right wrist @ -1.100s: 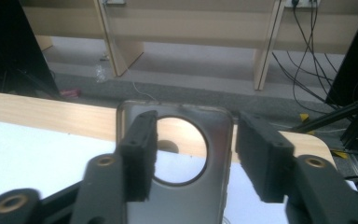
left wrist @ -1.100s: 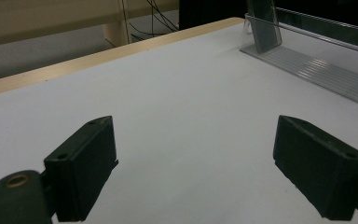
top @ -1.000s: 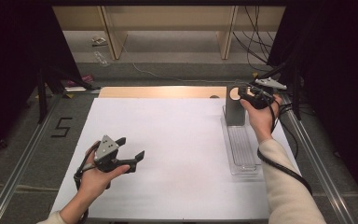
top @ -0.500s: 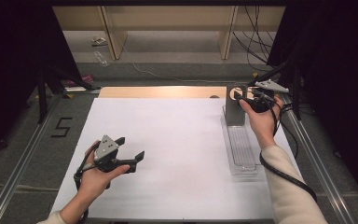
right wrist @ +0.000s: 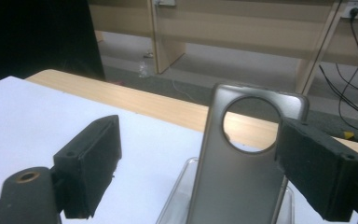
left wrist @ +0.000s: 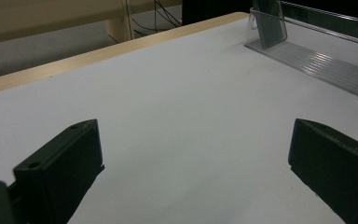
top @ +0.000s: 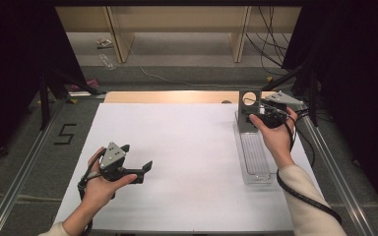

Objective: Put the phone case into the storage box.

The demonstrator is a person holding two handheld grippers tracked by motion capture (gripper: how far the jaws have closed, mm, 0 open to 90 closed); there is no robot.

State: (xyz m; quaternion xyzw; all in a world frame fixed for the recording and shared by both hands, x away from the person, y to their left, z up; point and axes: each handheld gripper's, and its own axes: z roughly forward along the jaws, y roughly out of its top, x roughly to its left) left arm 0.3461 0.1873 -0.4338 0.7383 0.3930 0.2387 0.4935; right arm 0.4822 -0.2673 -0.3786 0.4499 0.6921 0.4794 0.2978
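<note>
1. A white table top (top: 187, 162) with a light wooden far edge (top: 167, 97) fills the frame's centre.
2. Grey floor (top: 177, 54) lies beyond, upper centre.
3. Pale wooden furniture legs (top: 120, 34) stand there.
4. Dark cables (top: 270, 29) hang at upper right.
5. Black curtains (top: 10, 59) flank both sides.

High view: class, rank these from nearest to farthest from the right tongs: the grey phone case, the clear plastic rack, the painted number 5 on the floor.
1. Grey phone case: standing upright at the rack's far end, right beside the right tongs.
2. Clear plastic rack: along the table's right side, stretching back toward the person.
3. Painted number 5: on the floor beyond the table's left edge, farthest.
</note>
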